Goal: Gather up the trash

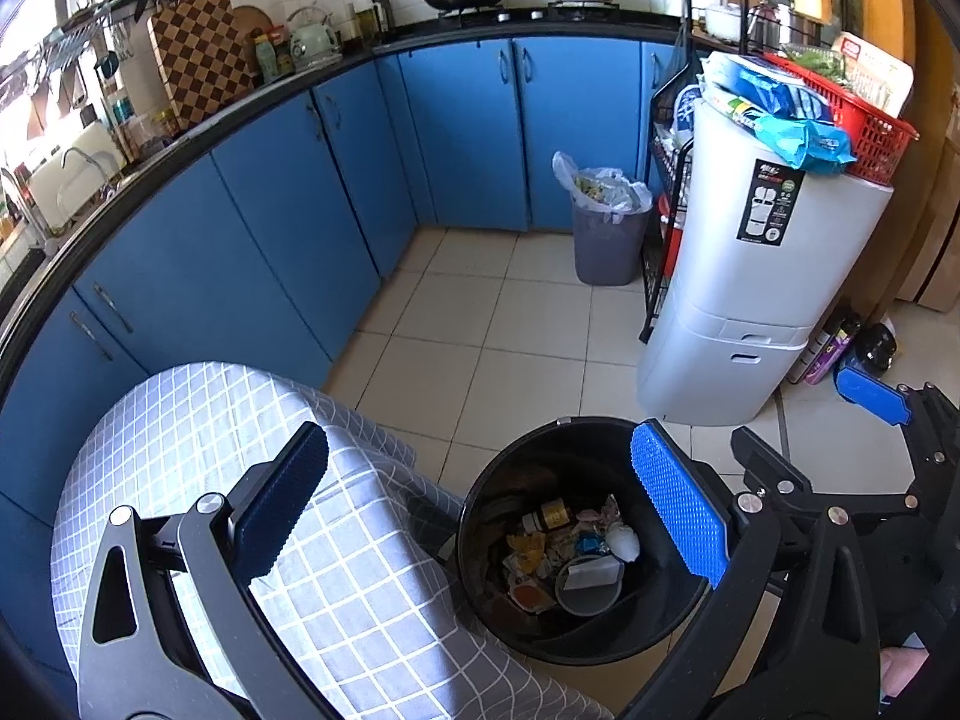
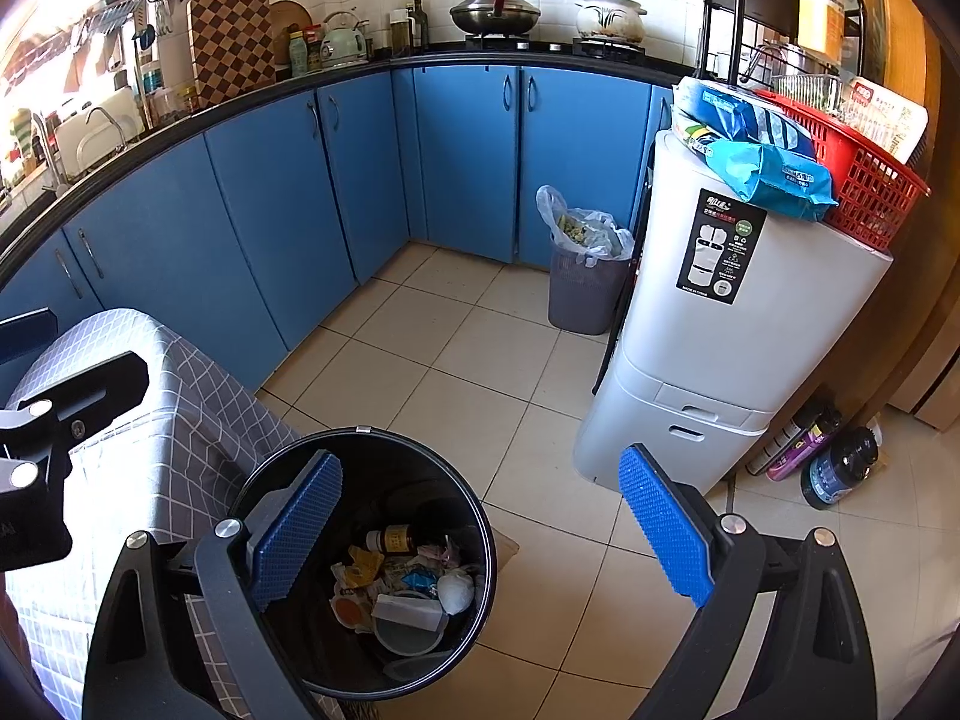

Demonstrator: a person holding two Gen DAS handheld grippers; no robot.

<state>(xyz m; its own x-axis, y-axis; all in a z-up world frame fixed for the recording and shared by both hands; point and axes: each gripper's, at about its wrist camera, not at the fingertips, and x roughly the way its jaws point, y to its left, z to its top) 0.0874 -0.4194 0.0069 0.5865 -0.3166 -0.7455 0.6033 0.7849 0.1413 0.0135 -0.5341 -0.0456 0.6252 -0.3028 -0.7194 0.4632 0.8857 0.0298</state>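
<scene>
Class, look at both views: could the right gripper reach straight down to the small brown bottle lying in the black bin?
Probably yes: the right gripper is open above the black bin, and the brown bottle lies uncovered on top.

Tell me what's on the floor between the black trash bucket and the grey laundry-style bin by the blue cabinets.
Nothing: between the black bucket and the grey bin there is only bare tile floor, clearest in the right wrist view.
</scene>
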